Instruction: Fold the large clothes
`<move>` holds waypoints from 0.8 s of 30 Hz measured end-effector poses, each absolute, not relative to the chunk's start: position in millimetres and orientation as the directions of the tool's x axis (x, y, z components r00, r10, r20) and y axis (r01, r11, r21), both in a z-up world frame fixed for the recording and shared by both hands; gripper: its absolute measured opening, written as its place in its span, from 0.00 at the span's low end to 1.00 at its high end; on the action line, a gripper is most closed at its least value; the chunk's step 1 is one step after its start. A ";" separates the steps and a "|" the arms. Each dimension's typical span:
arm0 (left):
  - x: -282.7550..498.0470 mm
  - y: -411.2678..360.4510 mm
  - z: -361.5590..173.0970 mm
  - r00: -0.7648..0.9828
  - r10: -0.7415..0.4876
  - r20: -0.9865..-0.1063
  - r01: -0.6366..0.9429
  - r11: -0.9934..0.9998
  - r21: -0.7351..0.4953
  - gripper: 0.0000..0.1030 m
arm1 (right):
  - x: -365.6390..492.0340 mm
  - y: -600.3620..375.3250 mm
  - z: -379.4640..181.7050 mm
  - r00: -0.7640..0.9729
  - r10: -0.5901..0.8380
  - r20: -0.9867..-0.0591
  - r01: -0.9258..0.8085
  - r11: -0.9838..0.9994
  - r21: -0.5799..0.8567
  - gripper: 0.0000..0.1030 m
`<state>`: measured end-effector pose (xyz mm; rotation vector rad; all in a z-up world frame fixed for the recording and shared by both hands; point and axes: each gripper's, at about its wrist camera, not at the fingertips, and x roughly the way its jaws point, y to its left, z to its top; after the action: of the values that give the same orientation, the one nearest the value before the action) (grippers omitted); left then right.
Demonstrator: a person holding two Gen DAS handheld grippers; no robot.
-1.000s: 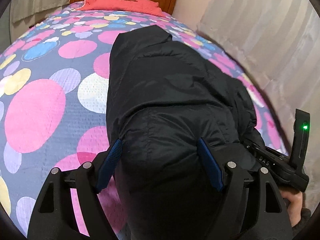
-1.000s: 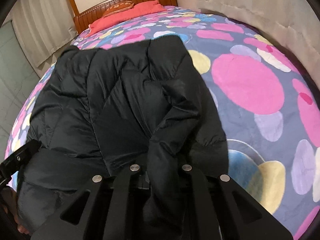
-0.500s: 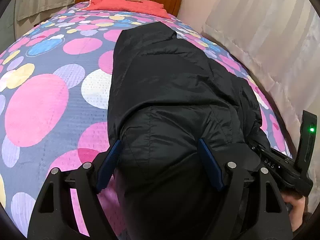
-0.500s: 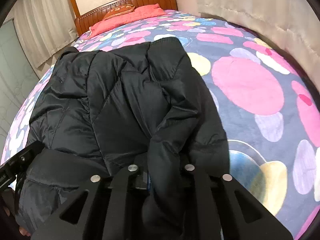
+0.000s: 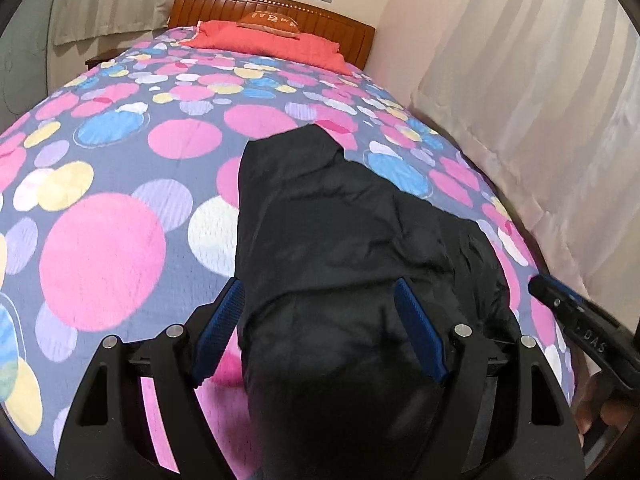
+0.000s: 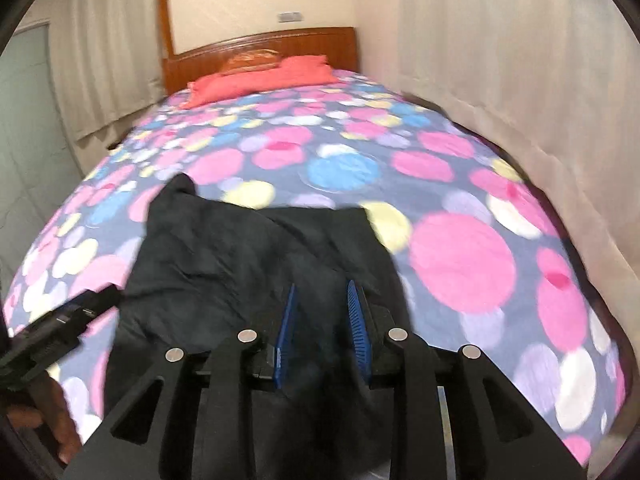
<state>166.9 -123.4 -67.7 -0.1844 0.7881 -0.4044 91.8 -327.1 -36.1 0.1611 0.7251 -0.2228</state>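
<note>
A black puffy jacket (image 5: pixel 340 220) lies lengthwise on a bed with a spotted cover (image 5: pixel 104 260). My left gripper (image 5: pixel 318 286) stands wide, its blue pads (image 5: pixel 222 316) closed on a thick folded bulk at the jacket's near end. In the right wrist view the jacket (image 6: pixel 240 248) lies below my right gripper (image 6: pixel 322 285), whose jaws are opening. Its blue pads (image 6: pixel 356 320) stand apart and press on nothing, with dark fabric showing beneath the gap. Each gripper shows in the other's view: the right gripper (image 5: pixel 580 328) at the right, the left gripper (image 6: pixel 60 328) at the left.
A red pillow (image 5: pixel 264 40) and a wooden headboard (image 5: pixel 280 4) are at the far end. Pale curtains (image 5: pixel 540 120) hang close along the bed's right side. The spotted cover (image 6: pixel 460 264) lies bare right of the jacket. A hand (image 6: pixel 52 412) holds the left gripper.
Both grippers have risen, the right one more. The right gripper let go of the fold of jacket it pinched, and its pads now stand apart. The left still holds its bulk.
</note>
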 end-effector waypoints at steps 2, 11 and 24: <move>173.3 -127.6 -68.3 0.639 -0.411 -0.650 0.275 0.911 -0.306 0.75 | 108.9 -320.8 -39.0 0.733 -0.115 -0.671 0.222 0.972 0.076 0.26; 201.4 -157.2 -97.9 0.593 -0.396 -0.701 0.265 0.918 -0.295 0.77 | 152.0 -341.7 -99.9 0.646 -0.167 -0.744 0.282 0.959 0.030 0.26; 213.2 -183.3 -126.8 0.610 -0.318 -0.726 0.284 0.943 -0.174 0.83 | 162.8 -353.3 -147.5 0.647 -0.155 -0.746 0.306 0.950 0.067 0.26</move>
<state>213.2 -183.3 -126.8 -0.0429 0.8462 -0.3480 162.8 -353.3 -147.5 0.1940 0.8271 -0.2640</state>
